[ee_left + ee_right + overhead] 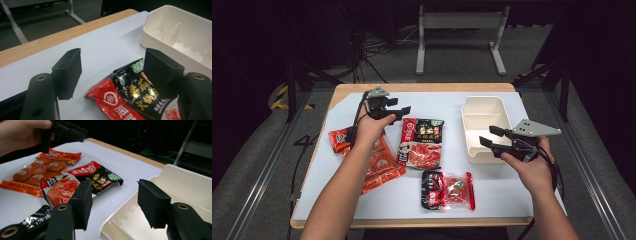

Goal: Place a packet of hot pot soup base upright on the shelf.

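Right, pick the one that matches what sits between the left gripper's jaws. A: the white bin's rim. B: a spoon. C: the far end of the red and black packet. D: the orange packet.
C: in the left gripper view the left gripper stands open over the top end of the red and black packet, not yet pressing it; the white bin lies beyond.

An orange snack pack (377, 167) and a small red-black packet (448, 190) lie on the white mat (492, 185).
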Tool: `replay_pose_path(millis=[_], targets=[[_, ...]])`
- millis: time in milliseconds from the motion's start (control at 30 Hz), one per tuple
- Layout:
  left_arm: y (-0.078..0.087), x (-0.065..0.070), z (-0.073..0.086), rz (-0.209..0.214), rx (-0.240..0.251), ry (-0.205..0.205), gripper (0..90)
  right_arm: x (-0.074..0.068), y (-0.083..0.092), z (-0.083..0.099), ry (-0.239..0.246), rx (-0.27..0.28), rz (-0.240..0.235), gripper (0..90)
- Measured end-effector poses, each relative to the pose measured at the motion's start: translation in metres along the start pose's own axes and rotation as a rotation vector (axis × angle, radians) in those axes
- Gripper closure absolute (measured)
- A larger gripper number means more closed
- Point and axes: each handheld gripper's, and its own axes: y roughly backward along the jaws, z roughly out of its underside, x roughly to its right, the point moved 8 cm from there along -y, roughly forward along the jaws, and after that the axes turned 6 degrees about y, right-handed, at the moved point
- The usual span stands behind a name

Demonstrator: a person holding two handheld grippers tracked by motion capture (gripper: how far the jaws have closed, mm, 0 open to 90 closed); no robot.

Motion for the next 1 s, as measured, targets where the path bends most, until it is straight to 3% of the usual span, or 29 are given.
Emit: replay_pose_path(millis=[100, 233, 300, 433, 500, 833, 1000], targets=[[-0.01, -0.009, 0.003, -0.015, -0.023, 0.022, 31.5, -0.002, -0.001, 0.002, -0.022, -0.021, -0.014, 45.9], [-0.023, -0.019, 0.013, -0.042, -0.07, 0.071, 31.5, -0.004, -0.002, 0.003, -0.011, -0.031, -0.032, 46.2], [-0.029, -0.021, 0.017, -0.031, -0.084, 0.092, 31.0, -0.005, -0.004, 0.003, -0.002, -0.033, -0.034, 46.2], [-0.033, -0.025, 0.024, -0.027, -0.111, 0.096, 30.4, -0.008, -0.004, 0.003, 0.013, -0.036, -0.036, 46.2], [-0.034, -0.025, 0.027, 0.001, -0.117, 0.118, 30.5, -0.008, -0.004, 0.003, 0.019, -0.036, -0.031, 46.2], [-0.037, -0.019, 0.032, 0.01, -0.118, 0.1, 34.9, -0.006, -0.002, 0.003, 0.013, -0.032, -0.015, 45.5], [-0.042, -0.018, 0.043, -0.01, -0.158, 0.087, 34.2, -0.006, -0.002, 0.003, 0.014, -0.035, -0.015, 45.2]])
